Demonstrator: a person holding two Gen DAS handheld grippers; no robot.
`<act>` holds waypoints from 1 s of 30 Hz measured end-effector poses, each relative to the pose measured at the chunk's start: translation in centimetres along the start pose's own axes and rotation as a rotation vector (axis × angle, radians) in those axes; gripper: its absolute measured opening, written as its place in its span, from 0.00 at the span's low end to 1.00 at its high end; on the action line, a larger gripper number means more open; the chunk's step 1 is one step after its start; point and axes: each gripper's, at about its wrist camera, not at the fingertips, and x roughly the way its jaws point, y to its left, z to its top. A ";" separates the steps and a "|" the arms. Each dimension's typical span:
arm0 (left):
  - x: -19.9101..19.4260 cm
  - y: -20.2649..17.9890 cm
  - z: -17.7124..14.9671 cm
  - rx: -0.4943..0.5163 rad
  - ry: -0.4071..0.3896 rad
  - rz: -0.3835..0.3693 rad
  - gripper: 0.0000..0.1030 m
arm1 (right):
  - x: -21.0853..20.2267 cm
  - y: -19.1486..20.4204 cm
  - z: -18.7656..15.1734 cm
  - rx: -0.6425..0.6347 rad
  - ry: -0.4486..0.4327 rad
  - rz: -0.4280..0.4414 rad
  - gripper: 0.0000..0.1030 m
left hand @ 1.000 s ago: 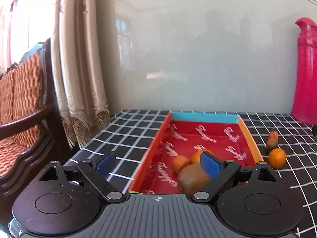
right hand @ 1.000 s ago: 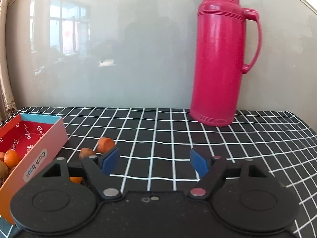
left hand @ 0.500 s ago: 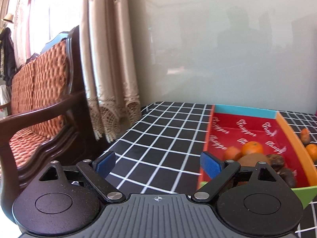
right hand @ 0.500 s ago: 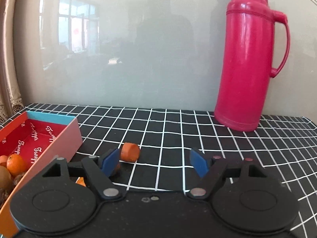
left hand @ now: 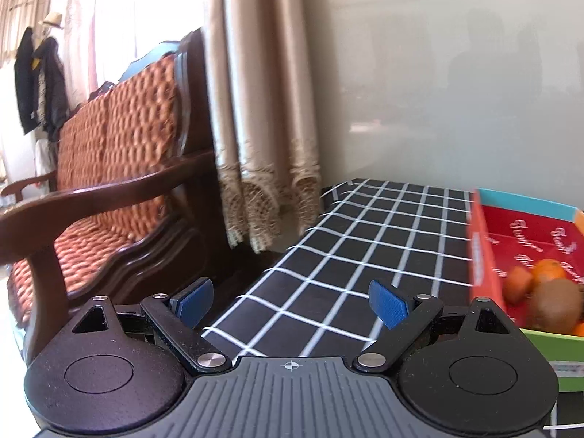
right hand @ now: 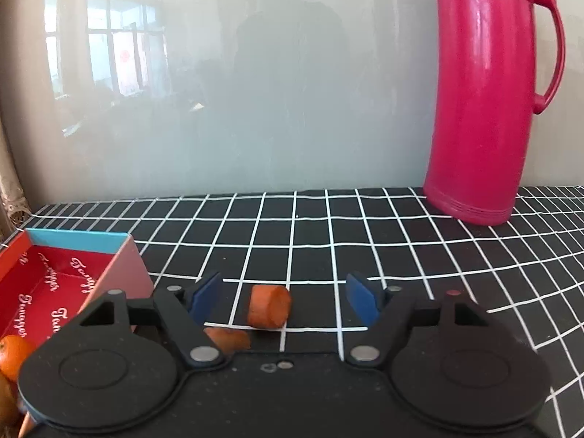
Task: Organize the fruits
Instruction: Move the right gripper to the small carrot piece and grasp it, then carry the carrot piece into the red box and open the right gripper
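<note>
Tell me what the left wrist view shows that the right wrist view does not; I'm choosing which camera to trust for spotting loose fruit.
Only the left wrist view shows the wooden chair with orange woven cushions, the beige fringed curtain and a brown kiwi in the box. Only the right wrist view shows the tall pink plastic thermos and the loose cut orange carrot piece, which lies between the closing jaws of the right gripper, untouched. Both show the red-lined cardboard box and the black white-gridded tablecloth.

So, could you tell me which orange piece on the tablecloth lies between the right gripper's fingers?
The carrot chunk lying on its side; the other piece is half-hidden behind the left finger.
</note>
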 end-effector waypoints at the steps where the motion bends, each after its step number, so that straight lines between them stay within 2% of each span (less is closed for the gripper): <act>1: 0.3 0.5 -0.1 -0.011 0.005 0.011 0.89 | 0.3 0.1 0.0 0.001 0.010 0.002 0.68; 7: 1.6 2.8 -0.5 -0.074 0.047 0.042 0.90 | 2.8 0.1 0.1 0.021 0.091 -0.017 0.52; 9: 1.7 3.2 -0.6 -0.080 0.048 0.048 0.91 | 3.3 -0.2 0.3 0.033 0.097 -0.014 0.51; 12: 1.8 3.7 -0.7 -0.091 0.057 0.053 0.92 | 3.1 -0.2 0.5 0.023 0.104 0.004 0.25; 21: 1.8 3.9 -0.8 -0.104 0.070 0.063 0.93 | 1.9 1.1 0.0 -0.041 0.084 0.024 0.25; 30: 1.3 3.6 -0.4 -0.106 0.060 0.064 0.93 | -2.0 1.5 0.3 -0.075 0.042 0.055 0.25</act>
